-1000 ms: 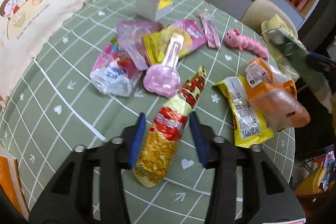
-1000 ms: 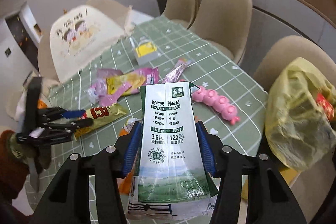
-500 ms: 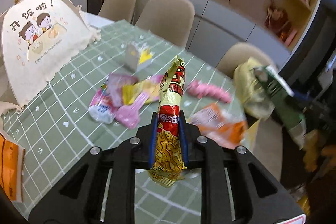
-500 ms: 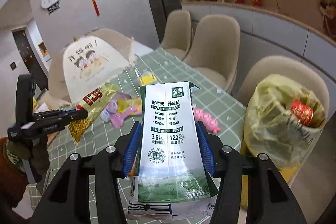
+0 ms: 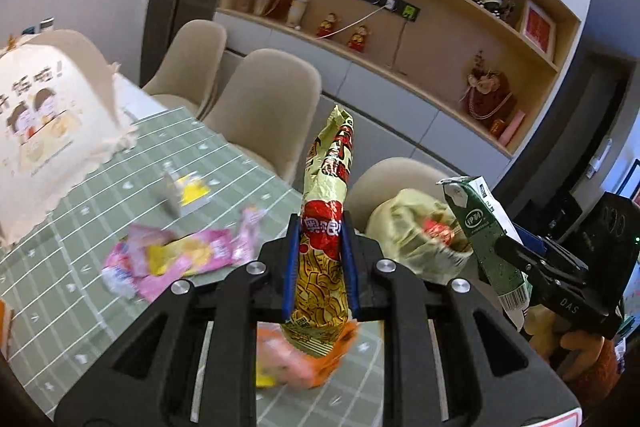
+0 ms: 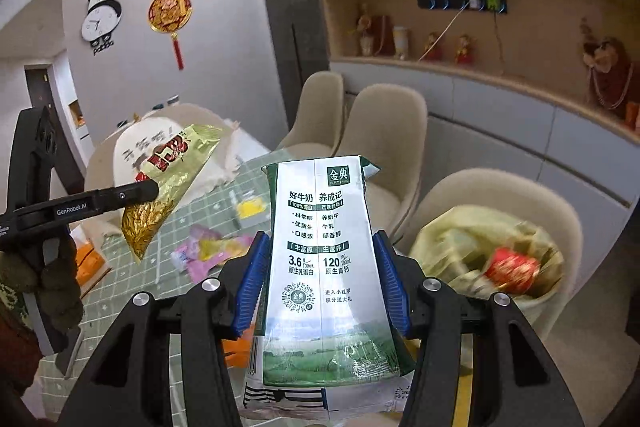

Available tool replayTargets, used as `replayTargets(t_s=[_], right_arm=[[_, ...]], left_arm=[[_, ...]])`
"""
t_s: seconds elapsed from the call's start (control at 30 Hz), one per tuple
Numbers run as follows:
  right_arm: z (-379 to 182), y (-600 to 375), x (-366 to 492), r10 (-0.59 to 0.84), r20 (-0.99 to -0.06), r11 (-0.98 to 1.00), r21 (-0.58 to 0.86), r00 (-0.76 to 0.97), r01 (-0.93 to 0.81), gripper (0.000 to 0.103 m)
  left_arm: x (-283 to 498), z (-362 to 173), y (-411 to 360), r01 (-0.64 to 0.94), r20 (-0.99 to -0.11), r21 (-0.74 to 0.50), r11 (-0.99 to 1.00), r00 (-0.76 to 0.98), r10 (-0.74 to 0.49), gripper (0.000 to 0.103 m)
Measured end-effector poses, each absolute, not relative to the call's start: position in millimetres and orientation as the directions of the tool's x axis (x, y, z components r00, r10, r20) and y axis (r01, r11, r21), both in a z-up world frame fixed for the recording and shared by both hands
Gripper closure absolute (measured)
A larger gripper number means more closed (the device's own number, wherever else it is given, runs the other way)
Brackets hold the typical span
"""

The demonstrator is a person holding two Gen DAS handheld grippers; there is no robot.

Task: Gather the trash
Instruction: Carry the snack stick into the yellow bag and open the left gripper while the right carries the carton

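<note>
My left gripper is shut on a long gold and red snack wrapper and holds it upright in the air above the table. It shows in the right wrist view too. My right gripper is shut on a white and green milk carton, also lifted; the carton shows in the left wrist view at the right. A yellow trash bag with a red item inside sits on a beige chair beside the table, and shows in the left wrist view.
The green checked table carries pink and yellow wrappers, a small white and yellow box, an orange packet and a white cloth food cover. Beige chairs stand around it.
My left gripper has lifted the snack wrapper higher and swung right, toward the trash bag. My right gripper has risen with the milk carton, and the bag is closer.
</note>
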State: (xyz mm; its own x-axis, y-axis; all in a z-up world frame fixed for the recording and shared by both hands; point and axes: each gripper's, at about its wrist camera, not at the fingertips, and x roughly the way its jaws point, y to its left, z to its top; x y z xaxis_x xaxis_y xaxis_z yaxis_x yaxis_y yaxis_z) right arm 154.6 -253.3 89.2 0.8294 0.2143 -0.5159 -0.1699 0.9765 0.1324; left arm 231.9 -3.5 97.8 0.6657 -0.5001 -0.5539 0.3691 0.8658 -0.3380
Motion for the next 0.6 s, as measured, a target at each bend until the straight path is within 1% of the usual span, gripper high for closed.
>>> replayTargets(t_s=[0.17, 0.33, 0.43, 0.53, 0.6], right_arm=[[103.7, -301.8, 153.4, 0.142, -0.477, 0.989, 0.102, 0.868, -0.106, 0.053], [111.6, -357.7, 150.7, 0.061, -0.452, 0.995, 0.100, 0.890, -0.017, 0.053], [113.1, -396.2, 146.4, 0.003, -0.442, 0.994, 0.100, 0.897, 0.047, 0.053], [110.2, -429.9, 144.5, -0.041, -0.446, 0.990, 0.103, 0.894, 0.097, 0.053], [106.2, -453.4, 143.8, -0.074, -0.451, 0.985, 0.106, 0.890, 0.136, 0.053]], left_arm=[[248.4, 105.3, -52.7, 0.408, -0.545, -0.353, 0.842, 0.642, -0.539, 0.085], [271.2, 110.9, -120.6, 0.487, -0.527, -0.355, 0.798, 0.600, -0.601, 0.085], [286.4, 105.7, -165.5, 0.536, -0.523, -0.369, 0.759, 0.555, -0.646, 0.085], [300.1, 92.8, -209.8, 0.571, -0.553, -0.384, 0.725, 0.487, -0.676, 0.085], [309.4, 78.7, -241.2, 0.588, -0.589, -0.378, 0.715, 0.443, -0.676, 0.085]])
